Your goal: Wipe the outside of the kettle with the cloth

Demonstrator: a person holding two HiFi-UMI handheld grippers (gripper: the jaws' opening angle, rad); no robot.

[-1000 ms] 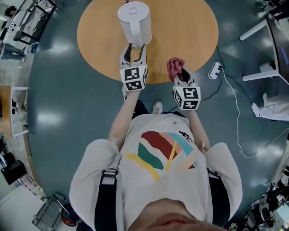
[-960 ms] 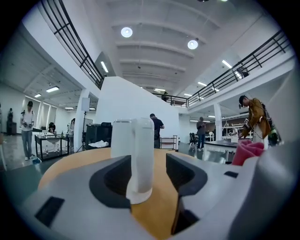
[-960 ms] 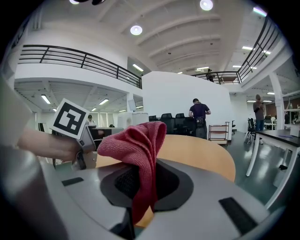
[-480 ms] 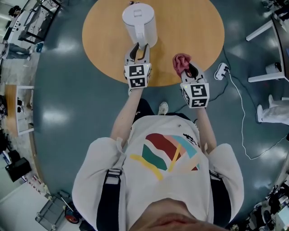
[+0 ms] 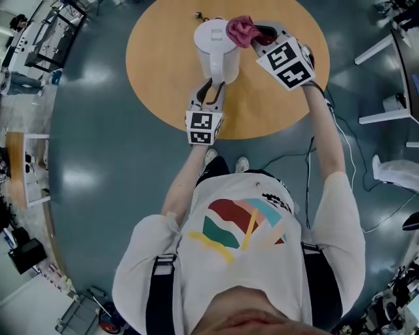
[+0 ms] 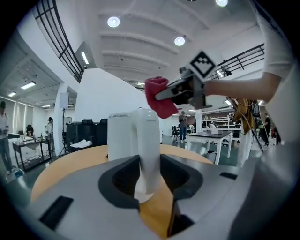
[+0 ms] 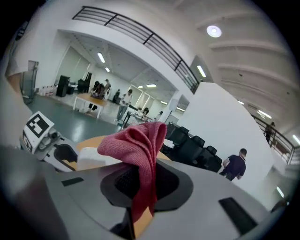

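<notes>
A white kettle (image 5: 211,47) stands on the round wooden table (image 5: 160,72). My left gripper (image 5: 211,86) reaches in from the near side and is shut on the kettle's handle (image 6: 147,150), which fills the gap between its jaws. My right gripper (image 5: 256,33) is raised at the kettle's upper right, shut on a bunched red cloth (image 5: 239,29). The cloth lies against the kettle's top rim. In the right gripper view the cloth (image 7: 138,150) hangs from the jaws, with the kettle's white top (image 7: 91,158) just behind it.
A small dark object (image 5: 196,14) sits at the table's far edge. A black cable (image 5: 308,157) trails over the floor on the right, near white desk legs (image 5: 383,39). The person's feet (image 5: 226,160) stand at the table's near edge.
My right gripper has lifted the cloth from the table's near edge up and forward to the kettle's top. My left gripper has closed in on the handle.
</notes>
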